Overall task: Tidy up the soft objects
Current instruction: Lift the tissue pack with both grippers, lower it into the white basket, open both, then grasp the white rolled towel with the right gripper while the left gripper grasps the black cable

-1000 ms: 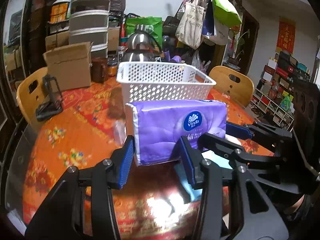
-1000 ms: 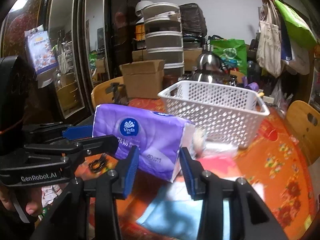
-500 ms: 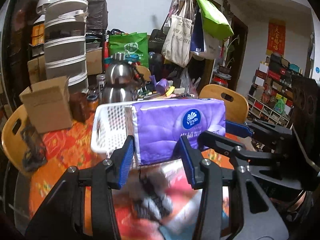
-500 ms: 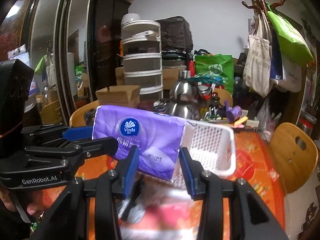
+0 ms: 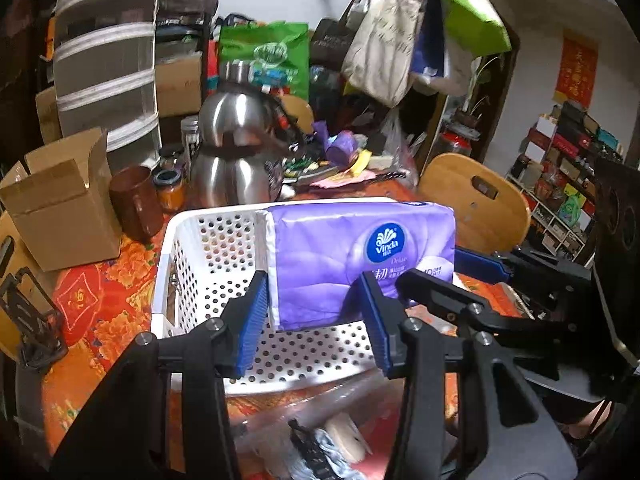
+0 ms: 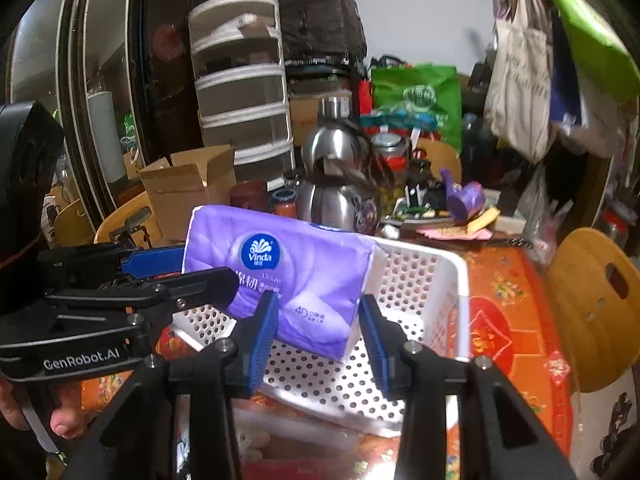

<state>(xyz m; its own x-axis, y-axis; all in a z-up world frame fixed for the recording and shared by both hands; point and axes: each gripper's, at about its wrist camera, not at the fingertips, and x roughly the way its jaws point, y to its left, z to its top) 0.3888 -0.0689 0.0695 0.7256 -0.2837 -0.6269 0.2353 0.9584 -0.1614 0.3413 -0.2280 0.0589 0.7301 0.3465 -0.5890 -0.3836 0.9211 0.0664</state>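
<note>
A purple Vinda tissue pack (image 5: 352, 264) is held between both grippers, one at each end. My left gripper (image 5: 316, 316) is shut on its left end; my right gripper (image 6: 320, 332) is shut on its right end. The pack (image 6: 280, 276) hangs just above the inside of the white perforated basket (image 5: 192, 264), which also shows in the right wrist view (image 6: 444, 292). The basket's floor is bare where it shows. Each gripper appears in the other's view, the right gripper (image 5: 484, 268) at the pack's far end and the left gripper (image 6: 160, 264) likewise.
The basket stands on a red-orange floral tablecloth (image 5: 100, 312). Behind it are steel kettles (image 5: 232, 160), a brown mug (image 5: 134, 204), a jar (image 5: 170, 188) and a cardboard box (image 5: 60, 204). Loose soft items (image 5: 332, 444) lie on the table in front. Wooden chairs (image 6: 596, 304) stand around.
Both grippers carried the tissue pack forward from in front of the basket to over its inside. The basket now lies under the pack, and the view looks down into it.
</note>
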